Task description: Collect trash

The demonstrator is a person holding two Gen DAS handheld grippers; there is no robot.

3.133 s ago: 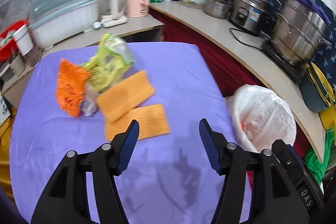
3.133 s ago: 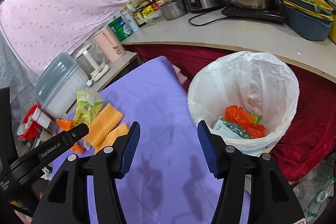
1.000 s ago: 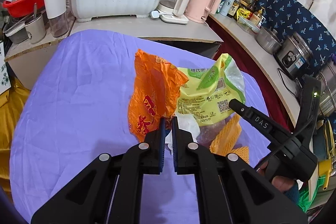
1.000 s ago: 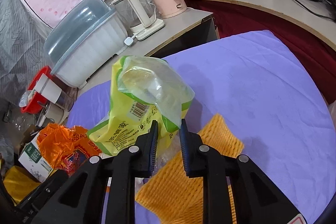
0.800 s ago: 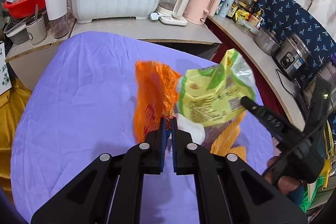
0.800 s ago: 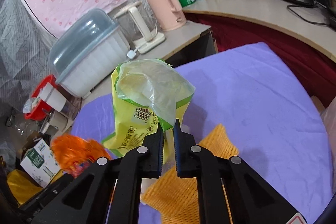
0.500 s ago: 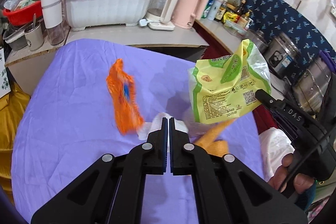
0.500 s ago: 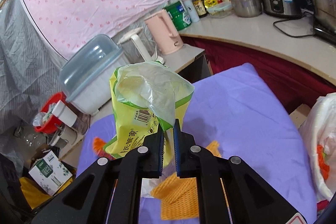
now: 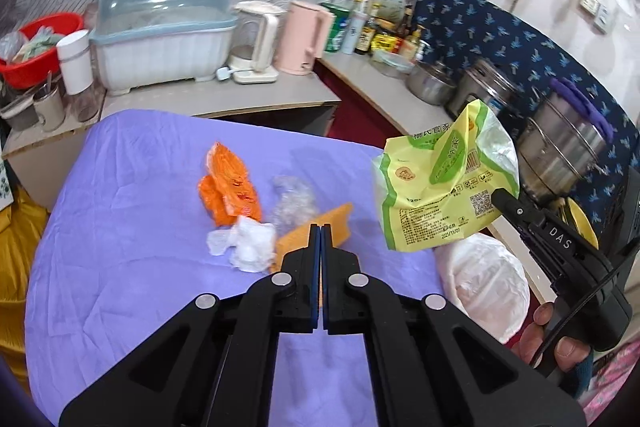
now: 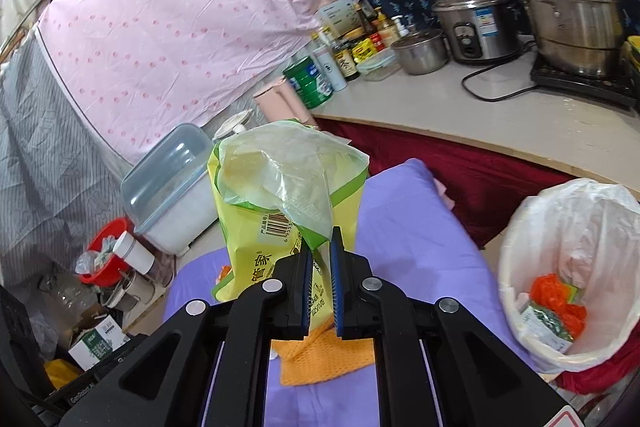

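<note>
A: R tool [image 10: 321, 279] status?
B: Pinched tight on the yellow-green snack bag [image 10: 280, 195], bag hanging up in the air. A sec earlier that bag lay on the bench w/ the rest; by this moment it was lifted clear and carried off to the R, toward the white-lined trash bin [image 10: 520, 267] just right of the tool.
A: And the L tool [image 9: 321, 247]?
B: Fully closed, pads touching, nothing between them. It'd been nipped at the orange wrapper [image 9: 228, 183] about 1 s before, but the wrapper slipped out and lay on the purple bench [image 9: 120, 287] ahead-left of the tool.
A: So the L grab failed?
B: Looked that way – that piece prob. needs a re-grasp. Bag drop into the bin seemed the next step.
A: Count what was left in front of the L tool.
B: 1 orange wrapper, 1 white tissue wad [image 9: 250, 247] just left of the tips, 1 crumpled clear plastic [image 9: 294, 201] straight ahead, orange mesh cloth [image 9: 334, 223] partly behind the tips – can't tell from here if 1 or 2. Bin already held some orange and green scraps [image 10: 554, 311].
</note>
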